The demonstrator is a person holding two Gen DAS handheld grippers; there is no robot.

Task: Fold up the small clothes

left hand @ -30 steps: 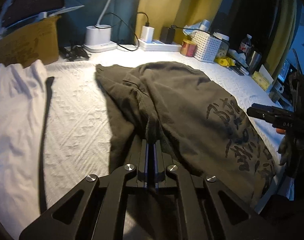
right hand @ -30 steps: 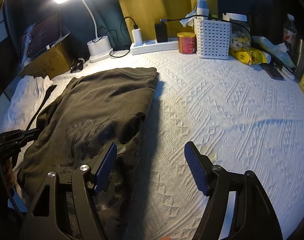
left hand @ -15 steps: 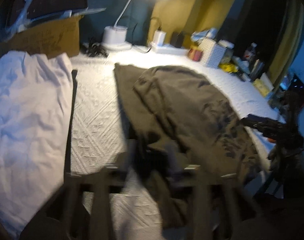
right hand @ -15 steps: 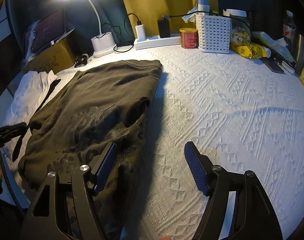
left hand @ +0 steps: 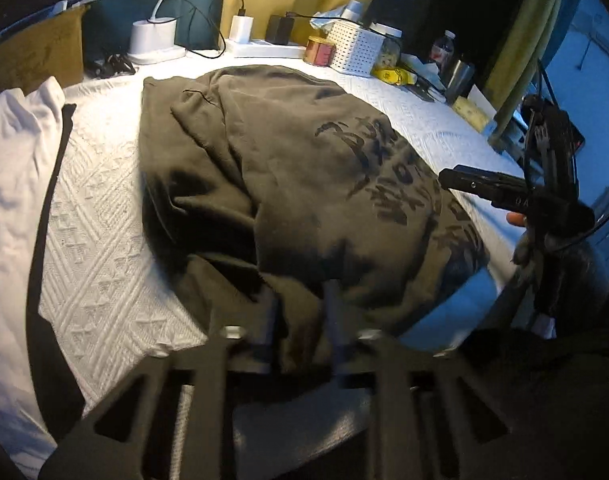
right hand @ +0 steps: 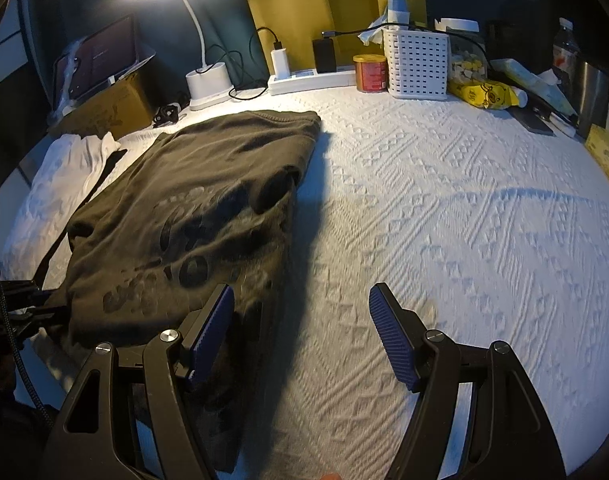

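The olive shirt (right hand: 192, 208) is lying partly folded, bunched — squaring is remaining. The left gripper (left hand: 300, 320), blurred, is apparently closing on its hem; the right gripper (right hand: 300, 336) is gaping empty.

A dark olive shirt (right hand: 192, 208) with black lettering lies on a white bedspread (right hand: 444, 216) woven in raised diamonds and zigzags, beside a white garment (left hand: 12, 184), a white perforated basket (right hand: 418, 62), a red tin (right hand: 370, 73) and a yellow bag (right hand: 480, 94).
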